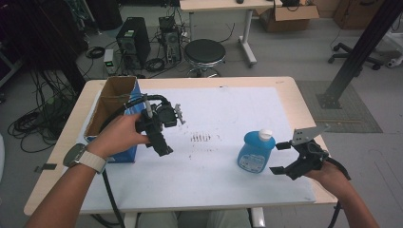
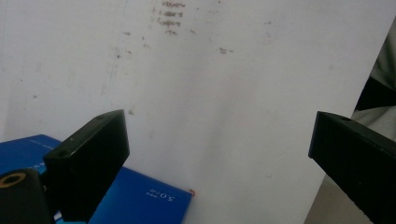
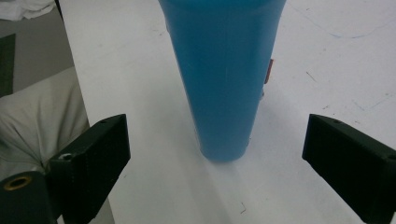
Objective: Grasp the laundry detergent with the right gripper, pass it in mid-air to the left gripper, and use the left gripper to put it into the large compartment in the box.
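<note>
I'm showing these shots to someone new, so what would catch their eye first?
Probably the blue bottle with its white cap, upright on the white mat, with the right gripper just beside it, jaws open. Next, the open blue cardboard box at the table's left edge, by the left gripper.

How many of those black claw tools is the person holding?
2: the left gripper is beside the blue box; the right gripper is open next to the blue bottle.
</note>
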{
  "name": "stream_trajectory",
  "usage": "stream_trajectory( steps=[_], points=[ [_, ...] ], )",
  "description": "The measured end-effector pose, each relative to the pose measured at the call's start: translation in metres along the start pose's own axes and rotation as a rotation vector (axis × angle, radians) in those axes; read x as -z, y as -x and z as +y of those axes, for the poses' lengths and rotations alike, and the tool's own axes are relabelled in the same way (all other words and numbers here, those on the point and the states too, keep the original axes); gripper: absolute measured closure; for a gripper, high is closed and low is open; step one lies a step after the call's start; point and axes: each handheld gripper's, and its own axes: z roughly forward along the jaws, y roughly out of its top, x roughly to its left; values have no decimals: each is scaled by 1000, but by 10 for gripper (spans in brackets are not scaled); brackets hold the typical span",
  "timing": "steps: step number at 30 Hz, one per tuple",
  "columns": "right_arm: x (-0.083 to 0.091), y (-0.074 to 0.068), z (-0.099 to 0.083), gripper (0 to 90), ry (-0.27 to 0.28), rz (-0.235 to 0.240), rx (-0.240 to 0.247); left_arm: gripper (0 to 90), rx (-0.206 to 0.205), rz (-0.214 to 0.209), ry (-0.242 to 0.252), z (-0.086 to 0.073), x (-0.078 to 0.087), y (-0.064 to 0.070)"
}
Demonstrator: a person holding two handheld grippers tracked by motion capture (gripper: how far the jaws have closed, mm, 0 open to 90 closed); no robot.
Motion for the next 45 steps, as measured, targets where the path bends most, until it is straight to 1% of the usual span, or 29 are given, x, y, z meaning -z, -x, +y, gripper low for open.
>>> stream_trajectory(
  steps=[3, 8, 11, 15, 18, 31, 32, 38, 42, 45],
  points=[
    [-1, 0, -1, 73, 8, 0, 1, 57, -3, 0, 0, 0, 0, 0],
    [-4, -1, -3, 73, 38, -5, 5, 57, 0, 0, -1, 0, 0, 0],
    [-6, 0, -7, 75, 71, -1, 9, 57, 0, 3, 1, 1, -1, 0],
    [-8, 1, -12, 74, 121, 13, -4, 57, -2, 1, -5, 2, -1, 1],
    [-11, 1, -14, 74, 148, 11, -5, 57, -2, 1, -7, 3, -2, 1],
    [-25, 1, -13, 73, 210, 9, -1, 57, 0, 2, -8, 2, -3, 1],
    [-27, 1, -13, 72, 225, 8, -3, 57, 1, 0, -11, 3, -2, 2],
    [-34, 1, -12, 72, 243, 9, -5, 57, -1, 2, -14, 3, -2, 1],
    [-39, 2, -9, 73, 268, 4, -14, 57, 1, 0, -11, 3, -2, 1],
    [-42, 2, -8, 74, 270, 3, -14, 57, 1, 0, -11, 3, -2, 1]
  ],
)
